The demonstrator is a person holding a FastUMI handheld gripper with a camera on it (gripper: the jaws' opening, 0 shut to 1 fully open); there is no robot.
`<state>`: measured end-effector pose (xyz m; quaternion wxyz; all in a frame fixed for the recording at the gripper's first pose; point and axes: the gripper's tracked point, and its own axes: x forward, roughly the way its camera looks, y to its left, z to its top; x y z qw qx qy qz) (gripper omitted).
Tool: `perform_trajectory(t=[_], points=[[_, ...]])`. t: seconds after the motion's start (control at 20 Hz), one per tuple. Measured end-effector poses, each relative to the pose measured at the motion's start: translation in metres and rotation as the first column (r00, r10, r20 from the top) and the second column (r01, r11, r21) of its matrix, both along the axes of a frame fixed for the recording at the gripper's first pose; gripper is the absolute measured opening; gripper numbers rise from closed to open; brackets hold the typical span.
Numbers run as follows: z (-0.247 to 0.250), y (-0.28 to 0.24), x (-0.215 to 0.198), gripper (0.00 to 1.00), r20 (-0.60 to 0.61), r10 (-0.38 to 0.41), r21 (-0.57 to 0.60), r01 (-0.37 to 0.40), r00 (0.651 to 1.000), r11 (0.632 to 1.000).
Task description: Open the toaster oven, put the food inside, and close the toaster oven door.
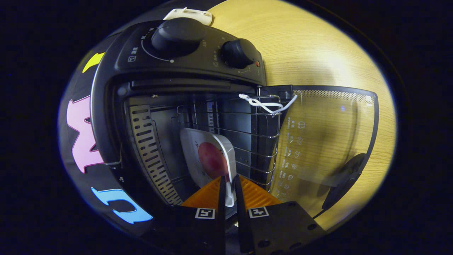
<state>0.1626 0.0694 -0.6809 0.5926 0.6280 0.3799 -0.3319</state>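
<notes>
At the bottom centre of the frame, the gripper (pixel 229 184) pinches the rim of a white plate (pixel 226 150) between its two orange fingers (pixel 207 196), clamped tight. The plate carries a reddish piece of food (pixel 211 161) and sits inside the open toaster oven (pixel 148 117), beside the wire rack (pixel 258 141). The glass door (pixel 329 141) lies swung out at right over the wooden table (pixel 300 46). Two black knobs (pixel 177 33) sit at upper centre.
</notes>
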Motion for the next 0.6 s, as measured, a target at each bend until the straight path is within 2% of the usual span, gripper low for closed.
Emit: perform_trajectory(t=[0.05,0.2,0.35,0.4,0.45,0.5,0.6], points=[[0.007,0.000,-0.004,0.20,0.009,0.018,-0.005,-0.018,1.000,1.000],[0.029,0.011,-0.024,0.53,0.031,0.099,-0.012,-0.099,0.995,0.995],[0.056,0.017,-0.052,0.54,0.051,0.187,-0.027,-0.186,0.981,0.982],[0.065,0.020,-0.062,0.75,0.052,0.243,-0.064,-0.240,0.969,0.969],[0.071,0.017,-0.072,0.97,0.048,0.320,-0.112,-0.313,0.946,0.943],[0.077,0.019,-0.084,0.99,0.030,0.411,-0.168,-0.401,0.911,0.901],[0.087,0.018,-0.110,0.99,-0.024,0.583,-0.283,-0.565,0.812,0.775]])
